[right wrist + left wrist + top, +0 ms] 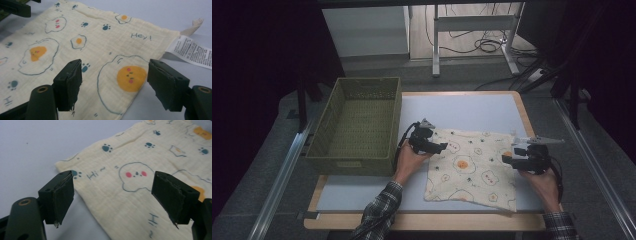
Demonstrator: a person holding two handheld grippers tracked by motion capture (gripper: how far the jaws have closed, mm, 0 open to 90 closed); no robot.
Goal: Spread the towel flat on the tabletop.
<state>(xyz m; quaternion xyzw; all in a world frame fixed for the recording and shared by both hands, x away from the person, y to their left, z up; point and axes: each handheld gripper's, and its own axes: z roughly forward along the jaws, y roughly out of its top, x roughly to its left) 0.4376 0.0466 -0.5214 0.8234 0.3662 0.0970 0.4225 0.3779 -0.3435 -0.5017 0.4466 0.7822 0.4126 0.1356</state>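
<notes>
Spread flat on the pale table (492, 107) at centre frame, a printed cloth (472, 167) is flanked by the left gripper (443, 146) and right gripper (504, 159), jaws released, nothing grasped.

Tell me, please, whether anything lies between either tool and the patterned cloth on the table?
Nothing visible does. The left tool hangs open over the near left edge of the cloth, the right tool open over its right edge near the white care label. The green basket stands off to the left.
</notes>
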